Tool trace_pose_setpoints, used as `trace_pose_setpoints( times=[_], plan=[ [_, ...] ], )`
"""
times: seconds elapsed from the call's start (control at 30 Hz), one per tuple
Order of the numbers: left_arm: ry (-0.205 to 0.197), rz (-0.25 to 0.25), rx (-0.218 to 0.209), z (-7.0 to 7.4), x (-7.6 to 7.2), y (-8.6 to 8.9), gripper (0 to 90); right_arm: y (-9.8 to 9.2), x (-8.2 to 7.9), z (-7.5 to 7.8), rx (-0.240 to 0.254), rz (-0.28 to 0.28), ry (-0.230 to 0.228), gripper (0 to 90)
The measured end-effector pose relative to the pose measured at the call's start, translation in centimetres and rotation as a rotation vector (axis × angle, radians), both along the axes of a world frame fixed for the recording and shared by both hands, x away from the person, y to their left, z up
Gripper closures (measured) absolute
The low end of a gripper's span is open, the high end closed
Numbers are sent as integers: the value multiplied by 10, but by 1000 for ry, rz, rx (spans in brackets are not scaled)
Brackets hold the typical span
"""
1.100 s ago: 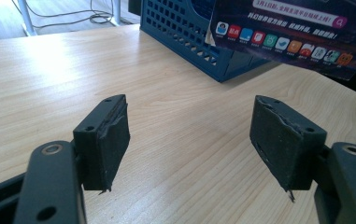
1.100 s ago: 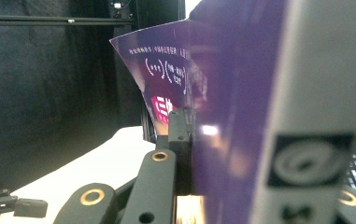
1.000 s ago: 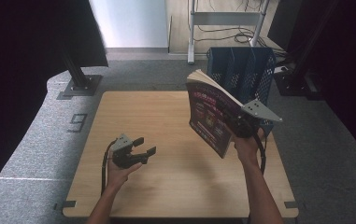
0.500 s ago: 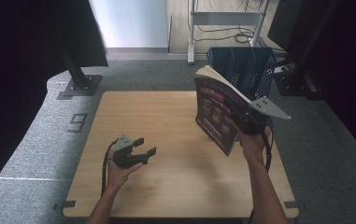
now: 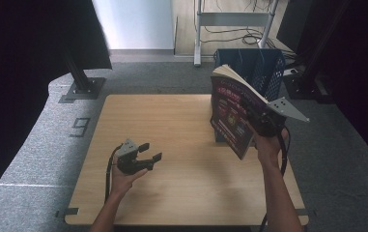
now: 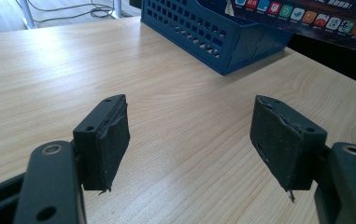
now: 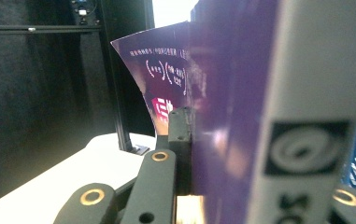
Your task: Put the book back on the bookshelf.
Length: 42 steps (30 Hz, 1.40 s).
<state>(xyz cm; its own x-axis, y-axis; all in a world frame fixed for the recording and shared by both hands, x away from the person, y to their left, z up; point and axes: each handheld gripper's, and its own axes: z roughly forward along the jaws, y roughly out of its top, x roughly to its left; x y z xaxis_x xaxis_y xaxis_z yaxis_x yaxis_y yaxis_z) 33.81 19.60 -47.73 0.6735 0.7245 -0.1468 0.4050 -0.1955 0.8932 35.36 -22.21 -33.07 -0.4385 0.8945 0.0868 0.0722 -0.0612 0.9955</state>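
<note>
A thick book with a purple cover (image 5: 231,116) is held up off the table, standing nearly upright with its pages fanned at the top. My right gripper (image 5: 255,117) is shut on its lower right part, just in front of the blue slotted basket (image 5: 261,67). In the right gripper view the purple cover (image 7: 222,93) fills the gap, with one finger (image 7: 179,133) pressed against it. My left gripper (image 5: 151,151) rests low over the wooden table (image 5: 181,121) at the front left, open with nothing between its pads (image 6: 108,140).
The blue basket (image 6: 213,37) stands at the table's far right corner. A black stand base (image 5: 82,87) sits on the grey carpet beyond the far left corner. A metal rack (image 5: 230,19) and cables are behind the table.
My right gripper has carried the book to the right and slightly up, closer to the blue basket, and the book stands more upright. The left gripper has kept still.
</note>
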Motion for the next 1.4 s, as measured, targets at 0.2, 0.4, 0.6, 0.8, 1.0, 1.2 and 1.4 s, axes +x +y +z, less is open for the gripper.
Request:
trace_pose_setpoints(
  times=[0.2,0.4,0.6,0.8,1.0,1.2,1.4],
  plan=[
    [3,1,2,-1,1,0,285,-5,3,0,12,-19,3,819],
    [2,1,0,-1,0,1,285,-8,5,2,15,-35,2,819],
    [2,1,0,-1,1,1,285,-12,9,4,23,-58,3,819],
    [3,2,0,-1,1,1,285,-15,16,3,35,-82,6,819],
    [1,1,1,-1,1,1,285,-17,21,1,38,-97,16,819],
    [2,0,2,-1,1,1,286,-19,25,0,34,-111,20,819],
    [3,1,3,-1,1,1,286,-18,30,0,32,-125,15,819]
  ],
)
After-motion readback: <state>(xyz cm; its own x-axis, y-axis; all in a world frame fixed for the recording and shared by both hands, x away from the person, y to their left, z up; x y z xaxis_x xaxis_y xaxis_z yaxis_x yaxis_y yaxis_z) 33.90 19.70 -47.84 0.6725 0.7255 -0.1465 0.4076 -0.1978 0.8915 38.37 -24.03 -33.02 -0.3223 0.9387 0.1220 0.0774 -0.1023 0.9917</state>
